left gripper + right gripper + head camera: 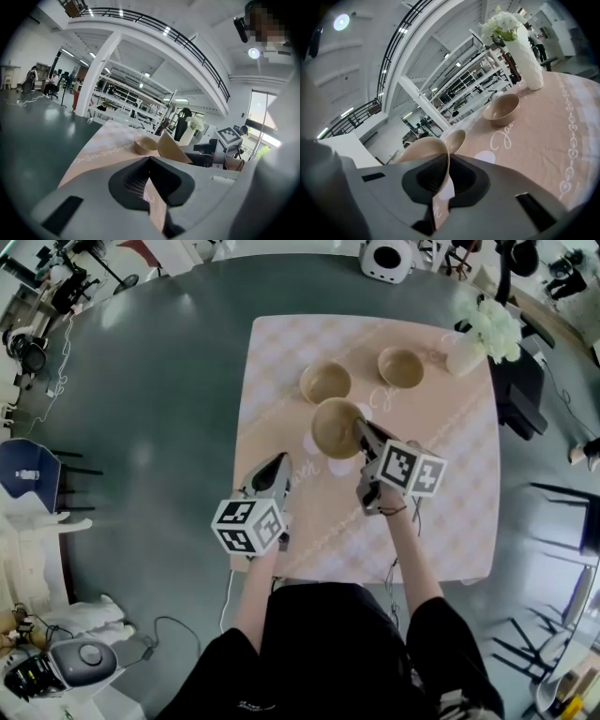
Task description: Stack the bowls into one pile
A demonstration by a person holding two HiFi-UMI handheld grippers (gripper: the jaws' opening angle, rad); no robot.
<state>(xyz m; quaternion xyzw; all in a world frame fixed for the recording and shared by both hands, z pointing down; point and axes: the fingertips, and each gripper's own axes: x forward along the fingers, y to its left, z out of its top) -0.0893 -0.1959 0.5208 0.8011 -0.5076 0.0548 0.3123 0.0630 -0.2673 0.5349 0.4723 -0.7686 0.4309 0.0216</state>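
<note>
Three tan bowls are over the pink tablecloth [450, 484]. Two rest at the far side: one [325, 382] [145, 144] [454, 139] left of centre, the other [401, 367] [502, 108] further right. The third bowl [336, 427] [172, 147] [419, 151] hangs tilted just in front of the left one, with my right gripper [362, 430] [444, 161] shut on its near rim. My left gripper [279, 463] [150, 161] hovers over the cloth's left part, jaws together with nothing between them, a little short of the held bowl.
A white vase [466, 351] [528, 61] with white flowers stands at the table's far right corner. A black object [520, 395] sits beside the table's right edge. Dark floor surrounds the table, with a white box [386, 259] beyond the far edge.
</note>
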